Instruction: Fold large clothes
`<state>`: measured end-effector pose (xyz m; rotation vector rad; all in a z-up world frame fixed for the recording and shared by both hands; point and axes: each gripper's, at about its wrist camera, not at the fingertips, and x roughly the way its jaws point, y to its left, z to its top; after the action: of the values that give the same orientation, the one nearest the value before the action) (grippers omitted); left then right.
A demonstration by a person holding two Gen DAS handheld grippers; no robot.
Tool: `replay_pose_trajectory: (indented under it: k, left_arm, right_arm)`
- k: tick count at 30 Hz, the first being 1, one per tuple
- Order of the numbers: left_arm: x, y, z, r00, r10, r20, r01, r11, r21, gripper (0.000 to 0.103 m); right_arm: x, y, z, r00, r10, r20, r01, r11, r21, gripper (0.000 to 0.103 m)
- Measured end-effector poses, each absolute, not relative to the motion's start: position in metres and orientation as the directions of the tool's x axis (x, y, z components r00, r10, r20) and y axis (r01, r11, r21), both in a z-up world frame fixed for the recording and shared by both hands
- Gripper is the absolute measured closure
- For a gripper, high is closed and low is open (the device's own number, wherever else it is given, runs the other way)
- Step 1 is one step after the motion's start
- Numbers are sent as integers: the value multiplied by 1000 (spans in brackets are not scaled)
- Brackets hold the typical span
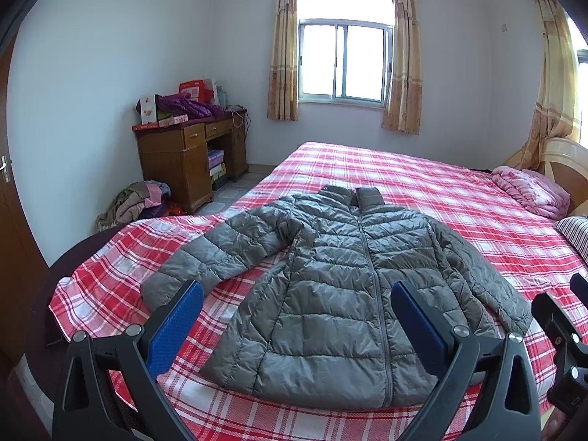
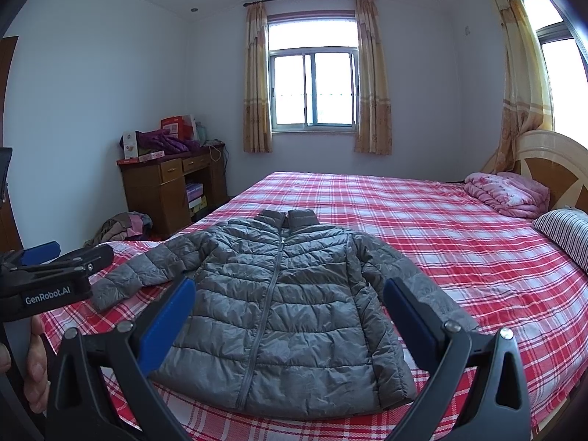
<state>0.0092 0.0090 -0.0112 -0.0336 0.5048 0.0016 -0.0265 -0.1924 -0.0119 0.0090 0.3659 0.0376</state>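
Risks slipping: slick, puffy jacket [image 1: 330,286] mid-frame on bed [image 1: 422,191], left gripper [image 1: 297,325] and right gripper [image 2: 289,325] spread, holding nothing.

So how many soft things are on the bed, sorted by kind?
Puffy grey jacket: 1
Folded pink quilt: 1
Striped pillow: 1
Total: 3

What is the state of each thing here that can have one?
puffer jacket: spread flat on the bed, zipped, unfolded
left gripper: open, empty
right gripper: open, empty
pink quilt: folded by the headboard
curtains: drawn open
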Motion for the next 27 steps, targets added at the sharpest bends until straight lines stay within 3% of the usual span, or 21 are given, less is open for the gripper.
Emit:
replay_pose_trajectory:
  k: [7, 16, 22, 27]
  left_arm:
    - [38, 5, -42, 846, 0, -533, 3, 1000, 4, 1]
    - [119, 1, -111, 775, 57, -629, -1, 996, 89, 1]
    - [172, -9, -138, 762, 100, -639, -6, 989, 147, 1]
    - [214, -17, -162, 739, 160, -655, -28, 978, 208, 1]
  right_arm:
    - [-3, -229, -32, 917, -10, -398, 27, 999, 37, 0]
    - [41, -357, -107, 797, -186, -575, 313, 941, 128, 0]
    - [60, -432, -154, 675, -270, -686, 481, 867, 132, 0]
    - [89, -477, -190, 587, -248, -771, 549, 822, 154, 14]
